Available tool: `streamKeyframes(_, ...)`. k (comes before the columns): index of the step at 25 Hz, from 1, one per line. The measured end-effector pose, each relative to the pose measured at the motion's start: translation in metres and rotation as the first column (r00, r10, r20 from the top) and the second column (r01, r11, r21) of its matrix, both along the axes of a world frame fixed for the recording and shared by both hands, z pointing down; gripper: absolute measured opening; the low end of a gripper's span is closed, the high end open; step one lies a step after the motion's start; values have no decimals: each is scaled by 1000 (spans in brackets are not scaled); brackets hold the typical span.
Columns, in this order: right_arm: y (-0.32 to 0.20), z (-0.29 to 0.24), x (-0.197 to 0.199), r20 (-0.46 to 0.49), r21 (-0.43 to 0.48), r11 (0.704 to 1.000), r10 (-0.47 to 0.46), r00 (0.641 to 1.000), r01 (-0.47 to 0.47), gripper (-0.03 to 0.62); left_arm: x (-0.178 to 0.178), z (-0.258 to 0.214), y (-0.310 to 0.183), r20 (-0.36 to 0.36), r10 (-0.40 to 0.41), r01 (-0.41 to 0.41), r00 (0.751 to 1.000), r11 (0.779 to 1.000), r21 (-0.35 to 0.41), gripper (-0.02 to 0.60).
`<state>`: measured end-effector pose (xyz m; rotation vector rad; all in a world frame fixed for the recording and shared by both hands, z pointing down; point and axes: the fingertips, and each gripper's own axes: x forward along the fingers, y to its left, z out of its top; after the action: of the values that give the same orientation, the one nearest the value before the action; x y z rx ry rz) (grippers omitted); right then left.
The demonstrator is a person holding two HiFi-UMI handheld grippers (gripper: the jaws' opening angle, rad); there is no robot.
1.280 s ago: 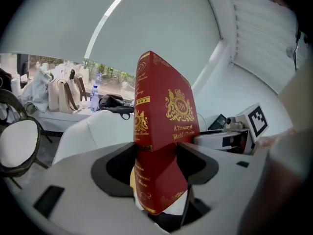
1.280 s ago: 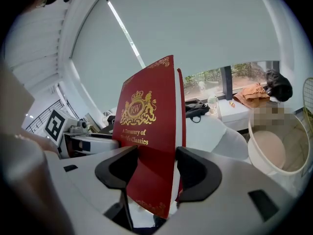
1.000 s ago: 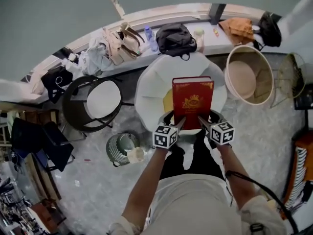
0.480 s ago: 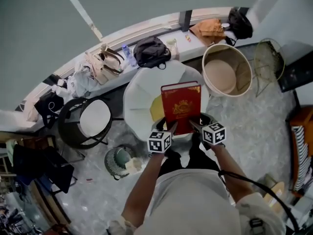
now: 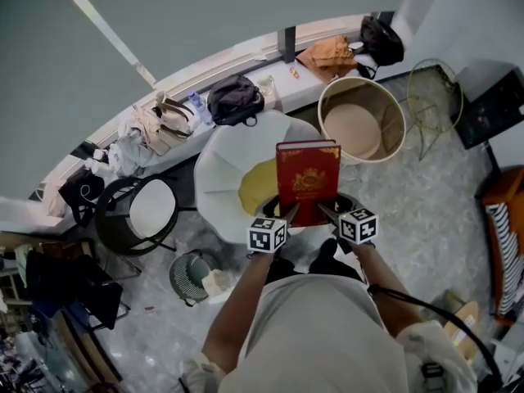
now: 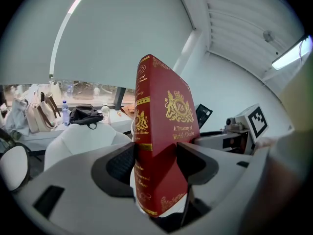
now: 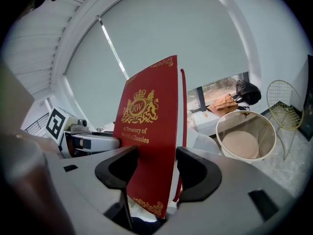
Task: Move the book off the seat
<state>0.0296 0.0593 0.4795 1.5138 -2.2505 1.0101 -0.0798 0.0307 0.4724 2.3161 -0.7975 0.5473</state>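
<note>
Two grippers share this load: the left gripper (image 5: 288,213) and the right gripper (image 5: 327,210) are each clamped on a near corner of the red book (image 5: 308,178). It hangs in the air over the front of the white seat (image 5: 221,162), cover facing up. The worry is all that length reaching out beyond two small pinch points at one end; if one hand leads the other, the book could twist, splay open or slide free and drop straight back onto the seat.

the white padded seat (image 5: 217,166) blocks me ahead, the round beige tub (image 5: 389,121) beside it. i see open grey floor (image 5: 426,211) rightward.
</note>
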Motion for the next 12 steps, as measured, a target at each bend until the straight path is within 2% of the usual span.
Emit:
streamKeyframes(6, 22, -10, 65, 10, 16, 998, 58, 998, -58, 270, 66, -5, 20, -17, 32, -31, 999, 999, 19, 262)
streamKeyframes(12, 38, -17, 129, -43, 49, 996, 80, 996, -78, 270, 131, -8, 36, -29, 54, -54, 998, 998, 26, 262)
